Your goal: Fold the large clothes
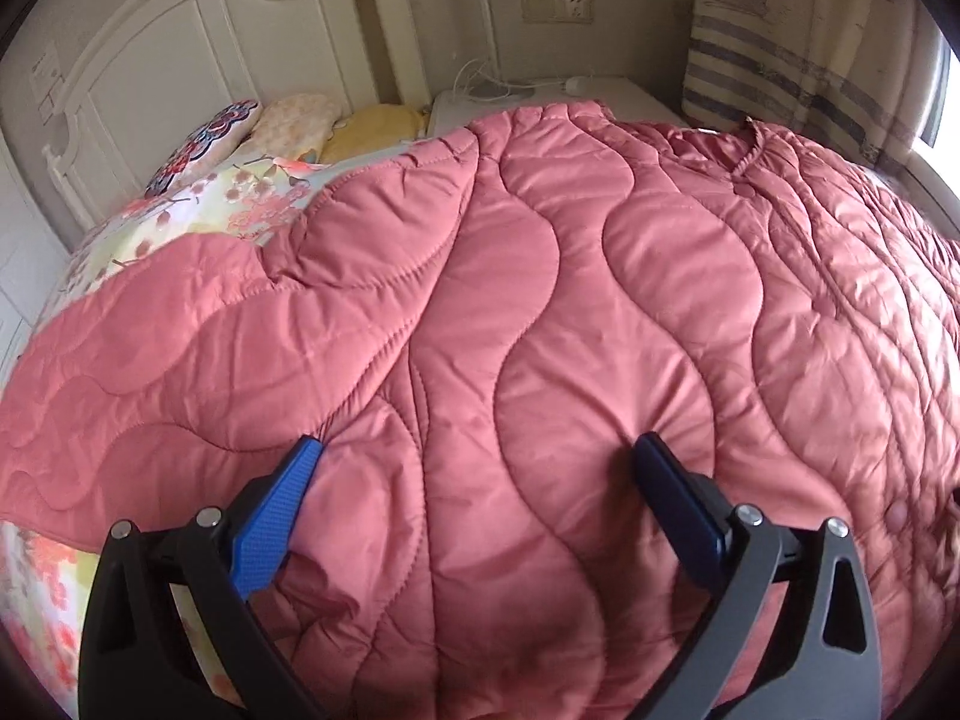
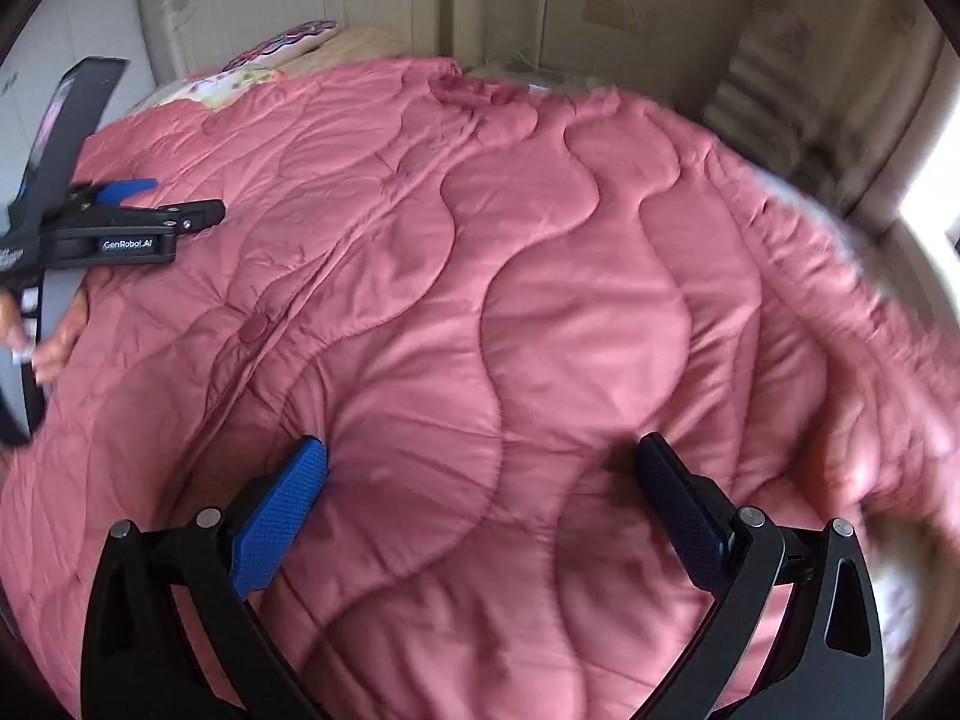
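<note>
Left wrist — floral bedsheet (image 1: 180,222), white headboard (image 1: 198,42)

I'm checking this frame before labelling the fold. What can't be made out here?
- Coat outline: the near hem is cut off by the bottom edge in both wrist views, behind each gripper.
- Coat's right side, right wrist view: motion blur smears it.
- Curtain, right wrist view: blurred.
- Left gripper in the right wrist view: its far finger is hidden behind its body; the left wrist view shows it open.
- Hand: cut off by the left edge.
</note>
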A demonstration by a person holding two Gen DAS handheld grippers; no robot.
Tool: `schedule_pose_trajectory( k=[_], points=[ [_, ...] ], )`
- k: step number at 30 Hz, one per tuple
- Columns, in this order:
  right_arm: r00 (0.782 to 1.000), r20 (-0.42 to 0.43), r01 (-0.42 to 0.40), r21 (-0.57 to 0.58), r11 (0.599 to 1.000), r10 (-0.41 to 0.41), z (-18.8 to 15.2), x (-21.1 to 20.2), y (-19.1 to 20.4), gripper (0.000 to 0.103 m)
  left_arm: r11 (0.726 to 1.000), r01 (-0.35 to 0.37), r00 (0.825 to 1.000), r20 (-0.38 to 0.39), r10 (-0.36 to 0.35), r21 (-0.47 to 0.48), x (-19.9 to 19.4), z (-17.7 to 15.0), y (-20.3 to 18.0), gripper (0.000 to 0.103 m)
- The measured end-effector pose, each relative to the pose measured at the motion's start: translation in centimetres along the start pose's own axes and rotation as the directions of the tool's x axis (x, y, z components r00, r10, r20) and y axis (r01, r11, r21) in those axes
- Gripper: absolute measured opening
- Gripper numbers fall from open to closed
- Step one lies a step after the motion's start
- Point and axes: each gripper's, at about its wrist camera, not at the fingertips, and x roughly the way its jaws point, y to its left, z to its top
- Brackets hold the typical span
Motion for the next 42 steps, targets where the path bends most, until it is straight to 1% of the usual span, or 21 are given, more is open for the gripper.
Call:
schedule_pose_trajectory(
  k=[3, 6, 8, 9, 10, 11, 13, 15, 16, 17, 20, 21, 23, 26, 29, 32, 36, 39, 40, 41, 42],
  points=[
    [0.98, 0.094, 0.175, 0.024, 0.984, -0.176, 1.1, -1.4, -3.0, 0.098, 0.991, 0.13, 0.989, 0.07, -0.128, -0.019, -2.5, 3.0, -3.0, 0.101],
    [0.97, 0.074, 0.222, 0.126, 0.967, -0.233, 2.1, -0.4, -6.6, 0.098, 0.964, 0.221, 0.969, 0.079, -0.235, 0.148, -3.6, 6.3, -10.2, 0.101],
    [0.968, -0.06, 0.25, 0.221, 0.943, -0.243, 1.8, 2.1, -9.7, 0.098, 0.918, 0.253, 0.958, 0.054, -0.282, 0.305, -3.5, 8.2, -16.0, 0.101],
    [0.976, -0.102, 0.215, 0.267, 0.939, -0.194, 1.2, 2.9, -10.7, 0.098, 0.898, 0.249, 0.956, 0.055, -0.287, 0.364, -3.2, 9.0, -18.7, 0.101],
    [0.991, -0.071, 0.131, 0.343, 0.93, -0.113, 0.3, 2.7, -12.1, 0.099, 0.883, 0.246, 0.955, 0.054, -0.291, 0.4, -3.0, 9.5, -20.7, 0.101],
    [0.993, -0.064, 0.116, 0.349, 0.93, -0.1, -0.1, 2.6, -12.4, 0.099, 0.86, 0.261, 0.95, 0.045, -0.31, 0.438, -2.6, 10.2, -23.0, 0.1],
    [0.993, -0.049, 0.119, 0.318, 0.941, -0.109, -0.5, 2.1, -12.5, 0.099, 0.786, 0.361, 0.912, -0.013, -0.41, 0.502, -1.6, 11.9, -28.3, 0.1],
    [0.992, -0.036, 0.127, 0.309, 0.942, -0.122, -0.4, 2.1, -12.2, 0.099, 0.717, 0.412, 0.887, -0.066, -0.458, 0.562, -0.8, 12.7, -33.0, 0.1],
    [0.991, -0.037, 0.135, 0.306, 0.943, -0.129, -0.2, 2.5, -12.0, 0.099, 0.694, 0.393, 0.892, -0.065, -0.448, 0.604, -0.3, 12.9, -35.4, 0.1],
    [0.989, -0.04, 0.145, 0.299, 0.943, -0.139, 0.0, 2.7, -11.9, 0.099, 0.687, 0.342, 0.91, -0.044, -0.412, 0.641, 0.3, 12.9, -37.5, 0.099],
    [0.99, -0.039, 0.144, 0.298, 0.944, -0.139, 0.2, 3.1, -12.3, 0.099, 0.678, 0.23, 0.951, -0.015, -0.308, 0.698, 3.5, 13.2, -41.8, 0.099],
    [0.991, -0.039, 0.134, 0.304, 0.943, -0.128, 0.2, 3.2, -12.6, 0.099, 0.686, 0.206, 0.955, 0.009, -0.296, 0.698, 4.2, 13.4, -42.2, 0.101],
    [0.993, -0.036, 0.118, 0.312, 0.943, -0.112, -0.2, 2.9, -13.1, 0.099, 0.733, 0.188, 0.944, 0.084, -0.318, 0.654, 5.2, 14.4, -42.2, 0.101],
    [0.992, -0.035, 0.125, 0.306, 0.944, -0.121, -0.4, 2.8, -13.5, 0.099, 0.77, 0.269, 0.928, 0.06, -0.369, 0.578, 6.3, 15.5, -41.1, 0.101],
    [0.991, -0.036, 0.136, 0.302, 0.944, -0.132, -0.6, 2.5, -13.6, 0.099, 0.772, 0.402, 0.897, -0.043, -0.44, 0.492, 8.0, 17.2, -40.1, 0.101],
    [0.983, -0.039, 0.183, 0.244, 0.952, -0.179, -0.4, 1.6, -13.0, 0.099, 0.77, 0.394, 0.899, -0.036, -0.436, 0.502, 7.9, 17.1, -40.4, 0.101],
    [0.95, 0.049, 0.299, 0.14, 0.944, -0.308, 1.6, 0.0, -12.4, 0.099, 0.759, 0.421, 0.888, -0.055, -0.456, 0.497, 8.0, 17.1, -40.4, 0.101],
    [0.962, -0.011, 0.272, 0.149, 0.951, -0.274, 3.5, 2.8, -15.6, 0.099, 0.752, 0.427, 0.884, -0.06, -0.463, 0.502, 7.9, 16.9, -40.3, 0.101],
    [0.967, -0.089, 0.253, 0.184, 0.95, -0.24, 3.3, 4.7, -17.6, 0.099, 0.751, 0.428, 0.884, -0.06, -0.464, 0.502, 7.8, 16.7, -40.2, 0.101],
    [0.99, -0.097, 0.124, 0.267, 0.956, -0.101, 2.7, 5.3, -19.2, 0.099, 0.751, 0.428, 0.884, -0.061, -0.463, 0.503, 7.9, 16.8, -40.3, 0.101],
    [0.994, -0.099, 0.067, 0.307, 0.949, -0.039, 2.3, 5.2, -20.1, 0.099, 0.751, 0.43, 0.883, -0.063, -0.464, 0.501, 7.8, 16.7, -40.3, 0.101]
  ],
)
